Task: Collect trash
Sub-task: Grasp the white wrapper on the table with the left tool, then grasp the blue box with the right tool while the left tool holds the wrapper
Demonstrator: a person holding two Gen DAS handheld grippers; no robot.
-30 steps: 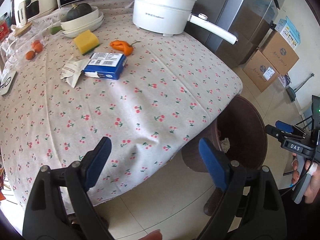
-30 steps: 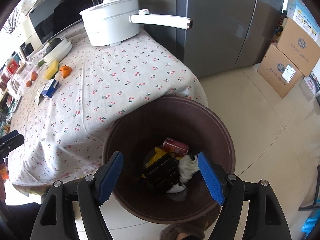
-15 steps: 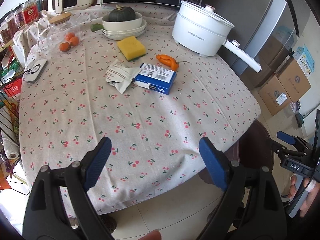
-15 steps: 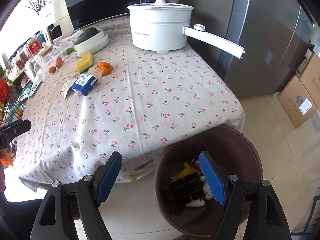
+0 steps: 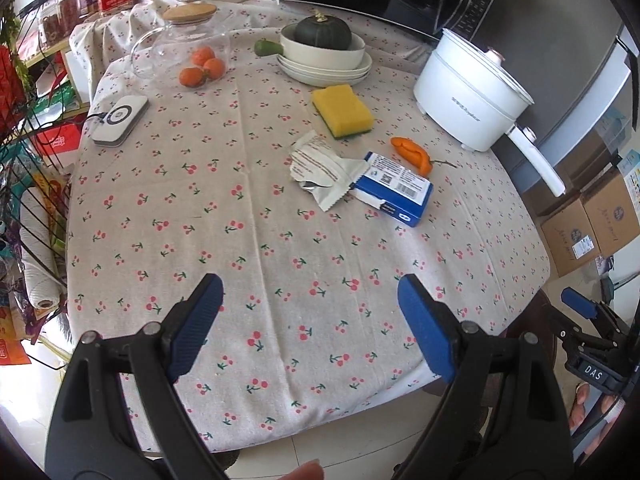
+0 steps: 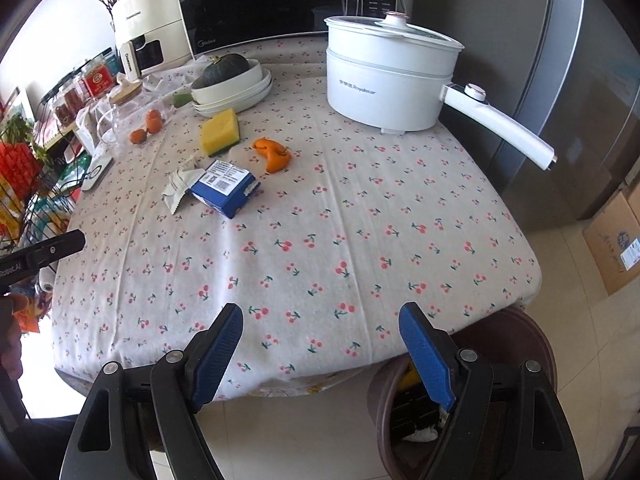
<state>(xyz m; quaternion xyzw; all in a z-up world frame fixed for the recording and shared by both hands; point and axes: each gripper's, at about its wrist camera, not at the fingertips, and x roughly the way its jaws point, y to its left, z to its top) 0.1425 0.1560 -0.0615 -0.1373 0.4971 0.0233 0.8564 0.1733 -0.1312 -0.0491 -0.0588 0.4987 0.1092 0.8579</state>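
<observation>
From the left wrist camera, the left gripper (image 5: 308, 312) is hanging over the near part of the counter (image 5: 280, 280) with its jaws wide open and nothing between them. The trash is lying well ahead of the jaws and a bit to the right: a torn white wrapper (image 5: 326, 172) touching a blue box (image 5: 394, 188). The wrapper is looking thin, light and floppy, so pinching its crinkled middle is likely best. The box is looking light but stiff, and easy to squash; taking it across its short sides seems safest. There is open cloth all the way from the jaws to the trash.

From the right wrist camera, the right gripper (image 6: 322, 344) is also hanging open and empty over the near edge. The box and wrapper are lying far ahead, to the left of the jaws. The brown trash bin (image 6: 536, 344) is sitting on the floor just below the right jaw, tucked under the counter edge, so anything carried has to clear that edge first.
</observation>
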